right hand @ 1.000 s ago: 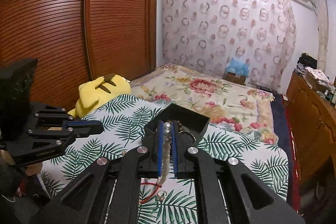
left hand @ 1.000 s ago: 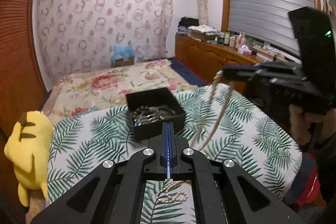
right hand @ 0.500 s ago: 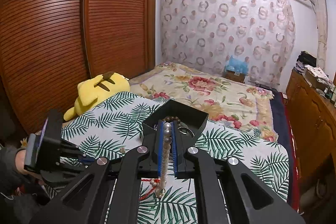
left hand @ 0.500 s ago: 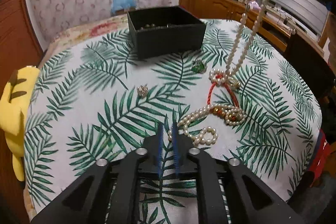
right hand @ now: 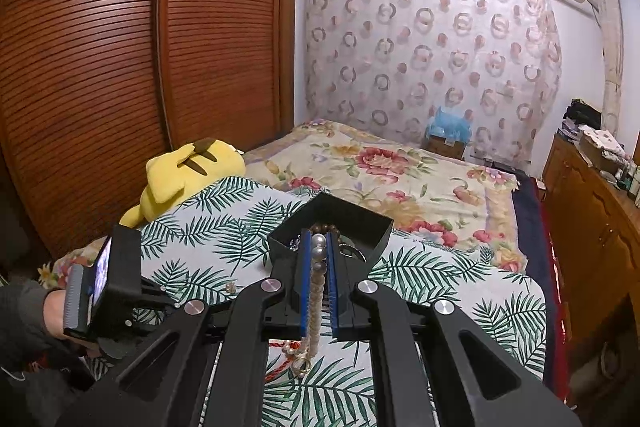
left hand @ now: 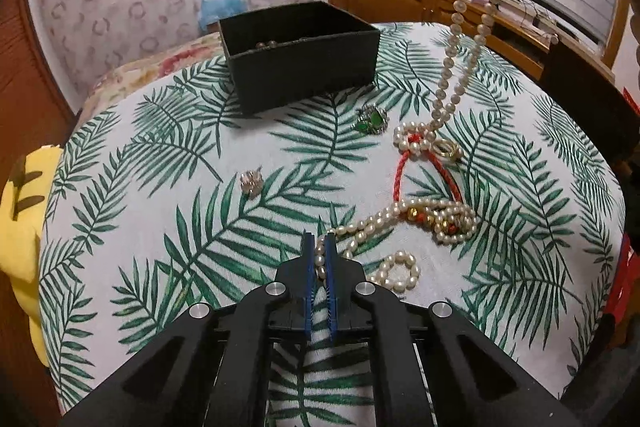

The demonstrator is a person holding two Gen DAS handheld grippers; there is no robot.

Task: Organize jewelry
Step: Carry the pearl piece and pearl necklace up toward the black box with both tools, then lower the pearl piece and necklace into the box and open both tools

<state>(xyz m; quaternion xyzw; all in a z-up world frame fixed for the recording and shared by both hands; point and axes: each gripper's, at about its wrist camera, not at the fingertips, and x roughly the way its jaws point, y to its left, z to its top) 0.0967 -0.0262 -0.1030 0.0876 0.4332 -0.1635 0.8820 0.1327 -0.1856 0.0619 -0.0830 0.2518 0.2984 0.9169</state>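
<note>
A black jewelry box (left hand: 300, 55) stands at the far side of the leaf-print table; it also shows in the right wrist view (right hand: 352, 223) with beads inside. My right gripper (right hand: 319, 247) is shut on a long pearl necklace (left hand: 460, 39) and holds it up; its lower end is still on the table by a red cord (left hand: 400, 171). My left gripper (left hand: 319, 247) is low over the table, its jaws closed around the end of a small-pearl strand (left hand: 384, 223). A green brooch (left hand: 372, 121) and a small crystal piece (left hand: 252, 182) lie loose.
A small pearl bracelet (left hand: 396, 271) lies right of my left gripper. A gold ring (left hand: 448, 149) lies by the cord. A yellow plush toy (right hand: 184, 171) sits off the table's left. A bed (right hand: 400, 171) and a wooden dresser (right hand: 592, 227) lie beyond.
My left gripper tipped down to the table and closed around the small-pearl strand. My right gripper kept holding the long necklace up, with the view nearly unchanged.
</note>
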